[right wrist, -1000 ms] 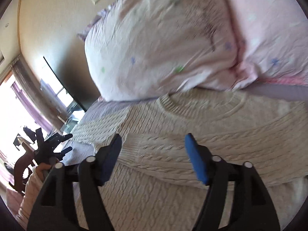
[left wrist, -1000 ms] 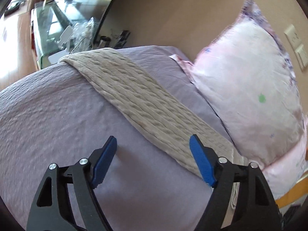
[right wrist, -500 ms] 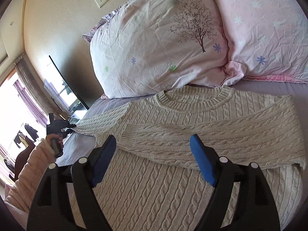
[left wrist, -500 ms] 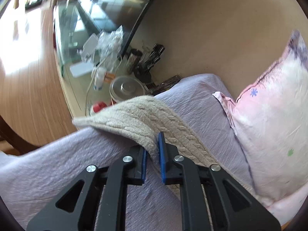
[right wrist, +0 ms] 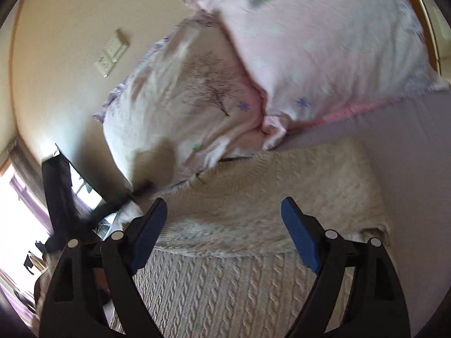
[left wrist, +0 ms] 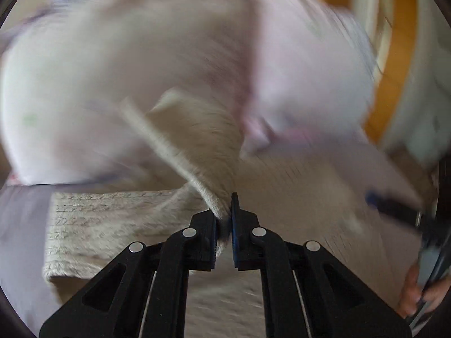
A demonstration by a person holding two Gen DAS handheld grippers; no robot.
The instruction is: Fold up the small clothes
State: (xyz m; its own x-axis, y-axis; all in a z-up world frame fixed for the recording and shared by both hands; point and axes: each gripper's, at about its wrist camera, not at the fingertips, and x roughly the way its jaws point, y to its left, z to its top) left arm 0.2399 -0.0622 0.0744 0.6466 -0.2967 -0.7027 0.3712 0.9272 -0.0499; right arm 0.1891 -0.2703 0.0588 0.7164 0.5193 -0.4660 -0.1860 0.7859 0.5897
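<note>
A cream cable-knit sweater [right wrist: 253,267] lies flat on the bed, neck towards the pillows, one sleeve folded across its chest. My left gripper [left wrist: 224,222] is shut on the end of the other sleeve [left wrist: 197,152] and holds it lifted over the sweater body [left wrist: 93,225]; this view is blurred by motion. My right gripper [right wrist: 222,231] is open and empty, hovering just above the sweater's chest. It also shows at the right edge of the left wrist view [left wrist: 394,208].
Two pink pillows [right wrist: 310,42] with flower and tree prints lean against the beige wall behind the sweater. The lilac bedspread [right wrist: 408,155] runs right of the sweater. A wooden bed frame [left wrist: 394,64] shows at the right. A wall socket [right wrist: 111,53] sits above the pillows.
My left gripper, shut on the sleeve end at the bed's edge, has swung it up and across towards the sweater body. My right gripper has tilted and dropped closer to the sweater.
</note>
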